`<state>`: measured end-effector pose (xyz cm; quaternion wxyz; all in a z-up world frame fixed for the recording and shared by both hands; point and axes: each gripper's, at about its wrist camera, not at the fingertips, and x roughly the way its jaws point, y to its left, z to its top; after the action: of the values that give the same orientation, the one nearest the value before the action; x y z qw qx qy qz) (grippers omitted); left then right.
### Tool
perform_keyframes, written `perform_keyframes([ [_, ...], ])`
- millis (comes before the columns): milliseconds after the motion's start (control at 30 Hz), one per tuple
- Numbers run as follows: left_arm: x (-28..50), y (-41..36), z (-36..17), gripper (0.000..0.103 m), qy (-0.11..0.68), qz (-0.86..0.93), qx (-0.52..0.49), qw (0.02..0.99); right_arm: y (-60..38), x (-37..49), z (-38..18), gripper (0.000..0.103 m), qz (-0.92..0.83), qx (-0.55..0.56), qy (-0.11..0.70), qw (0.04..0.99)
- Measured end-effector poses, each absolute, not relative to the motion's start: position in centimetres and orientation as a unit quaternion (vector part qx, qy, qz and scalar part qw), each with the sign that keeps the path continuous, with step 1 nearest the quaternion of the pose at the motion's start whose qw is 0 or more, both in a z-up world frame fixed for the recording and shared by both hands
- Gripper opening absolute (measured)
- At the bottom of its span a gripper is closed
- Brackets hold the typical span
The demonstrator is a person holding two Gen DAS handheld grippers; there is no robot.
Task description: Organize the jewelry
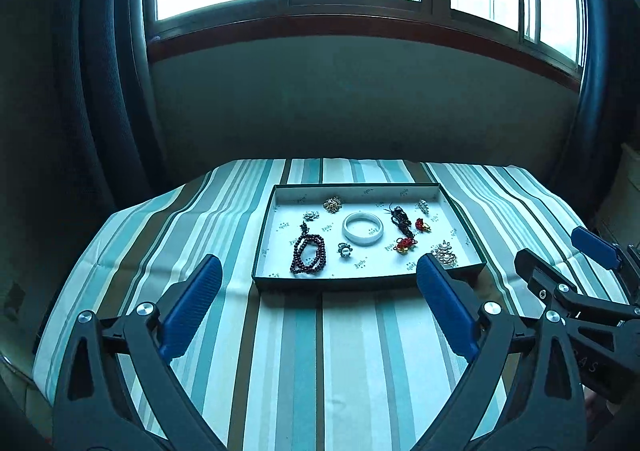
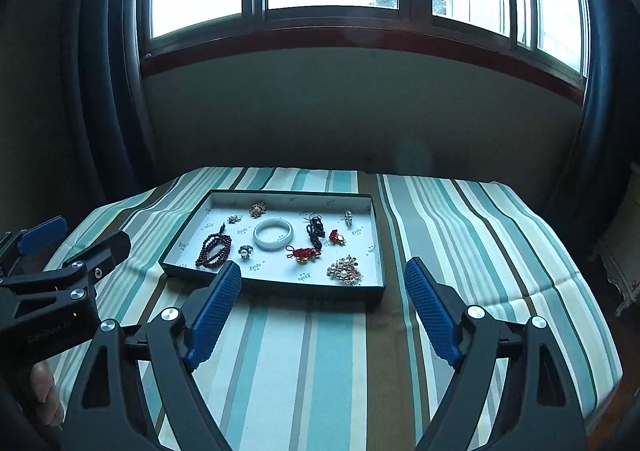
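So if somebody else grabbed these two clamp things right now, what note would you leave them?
Left gripper: open, empty, hanging over the striped cloth short of the tray.
Right gripper: open, empty, beside the left one.
All the jewelry lies in the shallow tray: white bangle in the middle, dark bead strand on the left, black cord and red charms on the right, pearl cluster at the near right corner, small brooches scattered.
Done: every piece is in the tray, none on the cloth.
Left: possibly nothing; tidy the spacing if wanted.
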<state>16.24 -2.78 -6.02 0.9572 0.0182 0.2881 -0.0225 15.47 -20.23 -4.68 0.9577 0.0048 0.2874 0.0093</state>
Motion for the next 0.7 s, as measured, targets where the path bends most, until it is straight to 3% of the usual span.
perform_keyframes([
  [700, 7.8, -1.4, -1.2, 0.101, 0.219, -0.01, 0.01, 0.976, -18.8, 7.7, 0.2, 0.084, 0.024, -0.013, 0.215, 0.976],
])
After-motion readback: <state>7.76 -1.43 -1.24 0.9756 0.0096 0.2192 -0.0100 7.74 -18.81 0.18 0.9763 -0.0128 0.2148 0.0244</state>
